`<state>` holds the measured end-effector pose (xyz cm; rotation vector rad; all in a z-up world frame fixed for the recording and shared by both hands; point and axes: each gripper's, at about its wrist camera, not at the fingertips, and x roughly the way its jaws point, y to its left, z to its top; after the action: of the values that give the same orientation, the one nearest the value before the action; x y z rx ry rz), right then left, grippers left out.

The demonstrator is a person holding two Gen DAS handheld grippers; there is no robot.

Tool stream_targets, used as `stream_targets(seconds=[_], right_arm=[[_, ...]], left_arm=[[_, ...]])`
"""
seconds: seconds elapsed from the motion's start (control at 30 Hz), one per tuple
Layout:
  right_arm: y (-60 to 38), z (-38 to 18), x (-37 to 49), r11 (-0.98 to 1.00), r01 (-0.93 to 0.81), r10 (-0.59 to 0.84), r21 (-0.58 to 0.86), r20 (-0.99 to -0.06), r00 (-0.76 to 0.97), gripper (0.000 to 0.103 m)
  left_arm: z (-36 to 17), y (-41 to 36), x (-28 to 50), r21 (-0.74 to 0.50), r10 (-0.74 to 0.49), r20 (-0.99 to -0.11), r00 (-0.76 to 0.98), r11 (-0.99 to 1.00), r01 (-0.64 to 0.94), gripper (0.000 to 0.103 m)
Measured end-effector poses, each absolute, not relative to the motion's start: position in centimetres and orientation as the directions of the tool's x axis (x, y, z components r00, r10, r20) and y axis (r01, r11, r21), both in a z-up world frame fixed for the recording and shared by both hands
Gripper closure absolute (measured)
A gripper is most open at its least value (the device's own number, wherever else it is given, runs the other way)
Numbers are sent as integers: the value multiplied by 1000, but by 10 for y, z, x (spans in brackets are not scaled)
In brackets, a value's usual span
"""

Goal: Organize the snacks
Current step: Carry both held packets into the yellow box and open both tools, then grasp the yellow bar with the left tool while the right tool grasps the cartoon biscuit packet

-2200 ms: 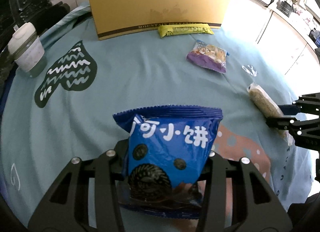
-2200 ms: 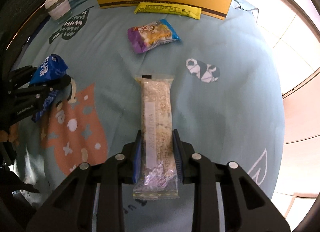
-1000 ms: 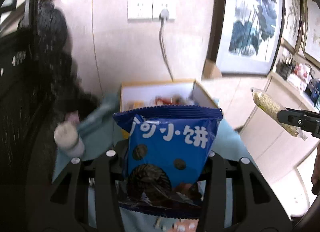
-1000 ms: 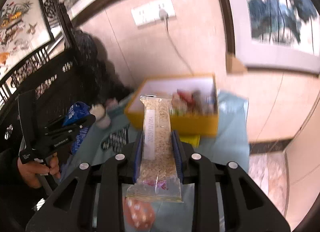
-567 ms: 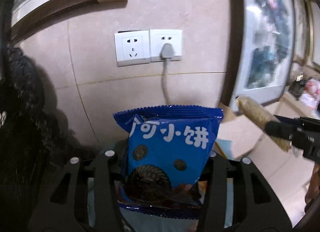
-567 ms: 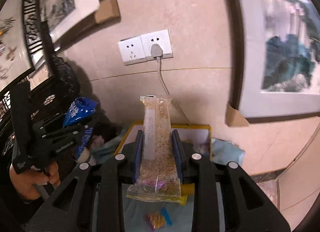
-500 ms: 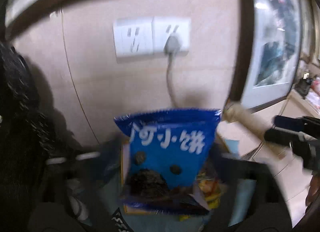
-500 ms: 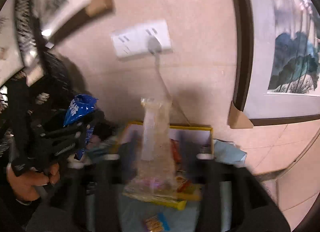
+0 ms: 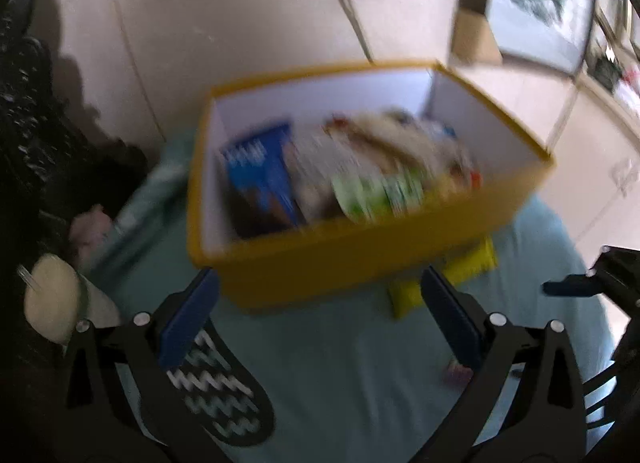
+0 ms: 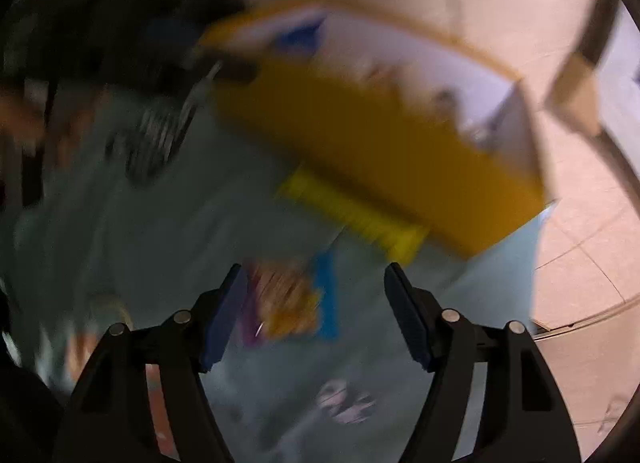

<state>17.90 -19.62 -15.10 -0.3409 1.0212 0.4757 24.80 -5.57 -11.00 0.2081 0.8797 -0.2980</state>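
Note:
The yellow box stands open on the teal cloth, holding several snack packs, among them the blue cookie bag at its left end. My left gripper is open and empty, just in front of the box. My right gripper is open and empty above the cloth; the view is blurred. Below it lies a purple and blue snack bag. A yellow snack bar lies against the front of the box; it also shows in the left wrist view.
A white lidded cup stands at the left edge of the table. The wall with a cable rises right behind the box. The right gripper's tip shows at the right of the left wrist view.
Both grippers have opened and let go of their snacks: the blue cookie bag now lies in the box and the oat bar is gone from the right jaws. Both cameras have tilted down toward the table.

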Motion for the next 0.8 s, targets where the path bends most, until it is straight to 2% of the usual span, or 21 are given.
stream_targets(seconds=[0.13,0.3,0.37,0.43,0.5,0.67,0.8], right_arm=[[-180,-182,176,827,-556,201,-76,-885,420,31],[-171,-203,187,836,-542,180,-82,-893,412,31],[-179,-205,190,849,-528,229,-1,-901,370,41],[-185,-202,188,849,-529,244,18,-900,361,49],[-191,-201,184,846,-533,251,30,-903,348,51],[-220,-197,172,866,-497,255,60,-907,335,51],[-226,-195,169,873,-482,267,75,-901,343,51]], left_arm=[[-135,-72,242,85,-175,-807,563,910,405,2],[-152,-86,251,63,-178,-822,541,916,397,2],[-157,-94,256,50,-182,-824,537,920,389,2],[-165,-100,259,40,-188,-824,534,922,386,2],[-175,-108,262,27,-188,-835,516,924,381,2],[-195,-136,265,9,-198,-843,500,925,381,2],[-206,-142,275,-58,-182,-860,476,963,262,2]])
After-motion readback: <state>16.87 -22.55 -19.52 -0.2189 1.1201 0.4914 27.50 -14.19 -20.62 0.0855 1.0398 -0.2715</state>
